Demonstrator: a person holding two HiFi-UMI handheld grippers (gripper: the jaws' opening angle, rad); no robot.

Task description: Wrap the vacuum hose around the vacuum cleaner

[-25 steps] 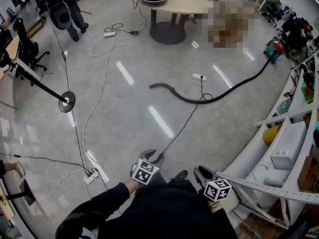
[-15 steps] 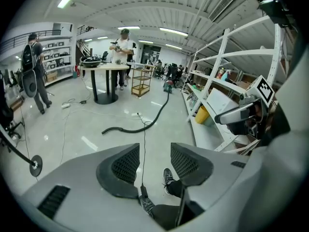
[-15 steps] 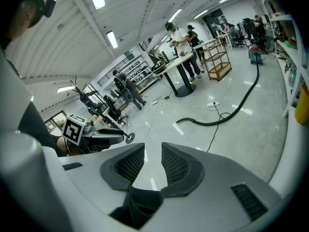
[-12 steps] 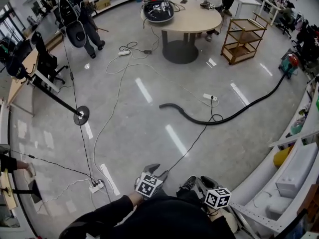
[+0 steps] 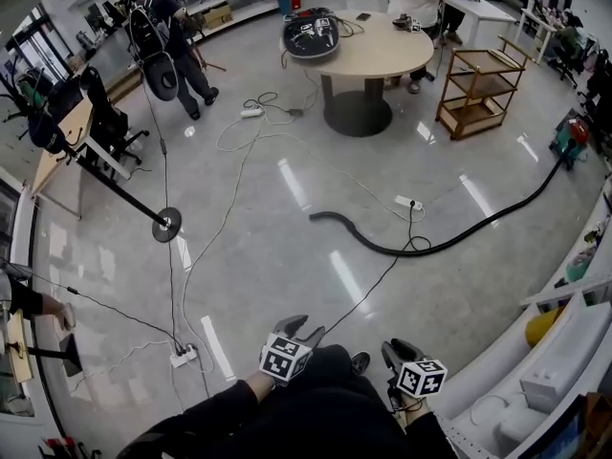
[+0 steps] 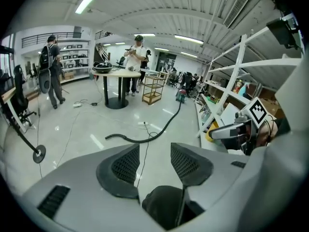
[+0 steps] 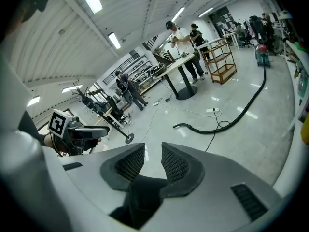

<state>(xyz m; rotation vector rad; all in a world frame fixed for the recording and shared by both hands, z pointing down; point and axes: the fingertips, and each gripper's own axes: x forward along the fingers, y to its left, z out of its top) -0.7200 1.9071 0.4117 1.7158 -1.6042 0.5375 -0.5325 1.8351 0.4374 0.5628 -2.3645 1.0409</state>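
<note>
A long black vacuum hose [image 5: 382, 250] lies loose on the glossy floor. Its free end curls at the middle, and it runs right to the small red and teal vacuum cleaner [image 5: 572, 139] by the shelving. The hose [image 6: 145, 139] and the vacuum cleaner [image 6: 182, 95] lie far ahead in the left gripper view. The right gripper view shows the same hose [image 7: 219, 126] and vacuum cleaner [image 7: 262, 52]. My left gripper [image 5: 304, 329] and right gripper [image 5: 391, 350] hang close to my body, well short of the hose. The left gripper [image 6: 154, 163] is open and empty. The right gripper [image 7: 152, 161] has a narrow empty gap.
A thin black cable [image 5: 368, 290] runs from a white power strip [image 5: 408, 202] toward my feet. A second power strip [image 5: 184, 356] lies at the left. A stand with a round base [image 5: 166, 225], a round table [image 5: 378, 55], a wooden trolley [image 5: 478, 94] and white shelving [image 5: 564, 352] ring the floor. A person [image 5: 177, 36] walks far away.
The hose, table and trolley sit lower and fuller in the head view, so I have moved forward with my gaze raised. Both grippers stay empty at the bottom edge.
</note>
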